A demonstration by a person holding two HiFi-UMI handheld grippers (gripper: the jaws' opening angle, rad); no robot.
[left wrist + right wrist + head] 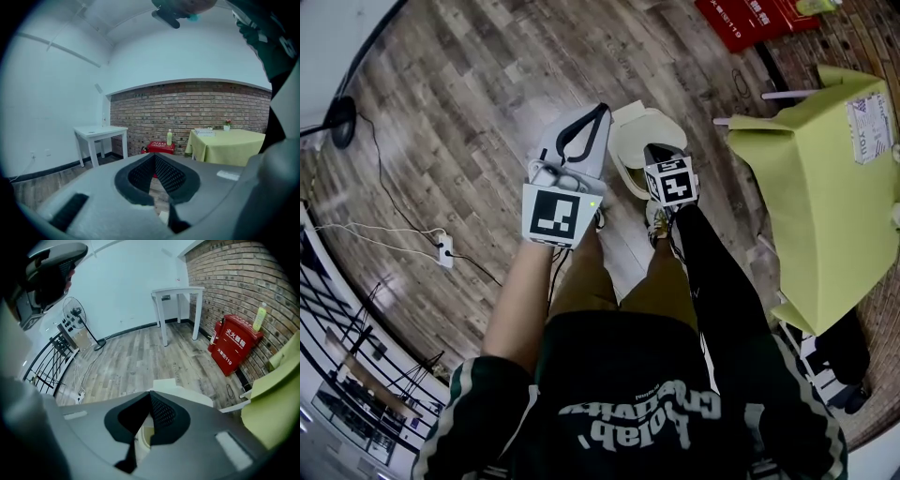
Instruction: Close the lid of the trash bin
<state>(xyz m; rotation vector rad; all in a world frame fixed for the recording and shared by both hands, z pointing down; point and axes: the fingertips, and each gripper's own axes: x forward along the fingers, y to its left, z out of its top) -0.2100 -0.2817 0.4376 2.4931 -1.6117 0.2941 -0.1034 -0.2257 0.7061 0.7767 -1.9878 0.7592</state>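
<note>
Cream trash bin (621,159), one, lid raised, near two tongs: left tongs (154,157) and right tongs (150,394) both clenched empty.

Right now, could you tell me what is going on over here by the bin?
A person stands on the wooden floor over a cream plastic trash bin, holding a gripper in each hand. The left gripper and the right gripper are both shut and empty, held close to the bin. Its lid looks open, and neither gripper touches it.

Wood-plank floor (469,94): cream trash bin (628,150), white power strip (445,249), 1 red box (750,19) were seen on it.
</note>
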